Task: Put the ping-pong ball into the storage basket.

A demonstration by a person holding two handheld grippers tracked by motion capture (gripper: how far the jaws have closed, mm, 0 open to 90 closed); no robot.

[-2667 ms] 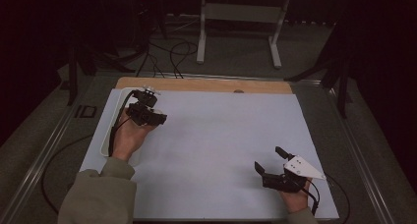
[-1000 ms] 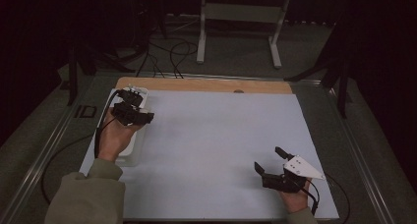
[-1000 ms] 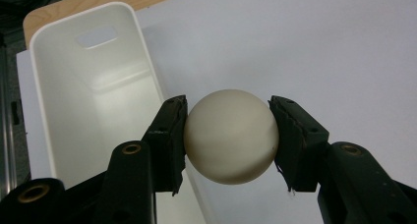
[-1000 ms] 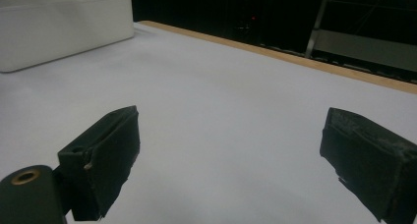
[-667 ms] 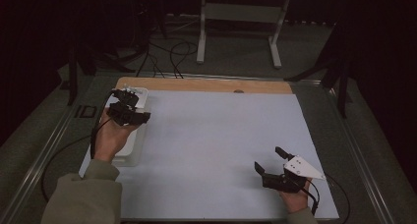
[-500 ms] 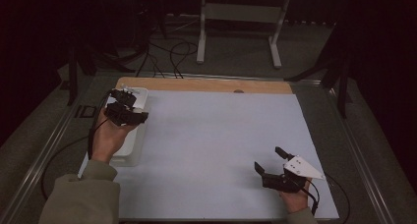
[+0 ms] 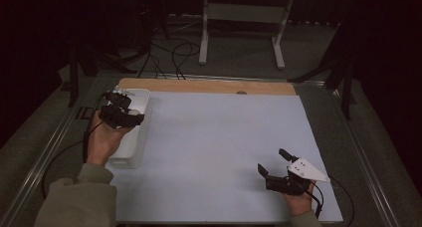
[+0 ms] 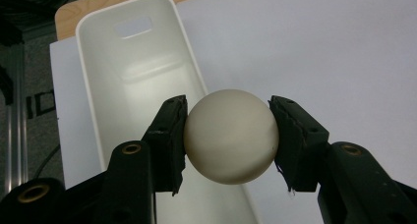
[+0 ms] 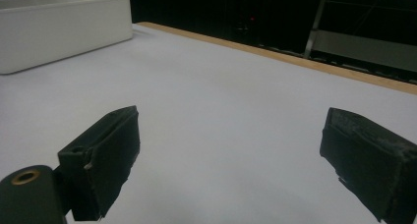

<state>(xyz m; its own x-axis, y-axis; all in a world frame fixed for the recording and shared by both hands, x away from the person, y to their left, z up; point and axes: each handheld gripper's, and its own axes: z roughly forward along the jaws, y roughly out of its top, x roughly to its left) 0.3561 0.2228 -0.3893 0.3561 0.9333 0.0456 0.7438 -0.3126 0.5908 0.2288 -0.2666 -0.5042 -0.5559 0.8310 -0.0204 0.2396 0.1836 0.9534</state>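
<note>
Holding a smooth ball over the tray: where a slip would send it

Gripping the pale ball [image 8: 231,136] between its two black pads, the left gripper [image 7: 121,111] hangs above the long white tray [image 8: 98,62] at the worktop's [image 7: 214,137] left edge. In the left gripper view the ball sits squarely between the pads, touched on both sides, with the tray's open trough beneath and beyond it. The tray looks empty.

The main risk is the ball itself. It is round, smooth and hard-looking, so the pads meet it on small patches only; any tilt of the hand or easing of the squeeze could let it squirt out sideways. From that view the ball hangs over the tray's right wall rather than its middle. Released there, it could strike the rim, bounce onto the white sheet and roll away from the tray. A drop from height could also make it hop out of the shallow trough.

The right gripper [image 7: 274,168] rests well away from the tray, near the worktop's front right corner, jaws wide apart and empty, too far to stop a runaway ball.
</note>
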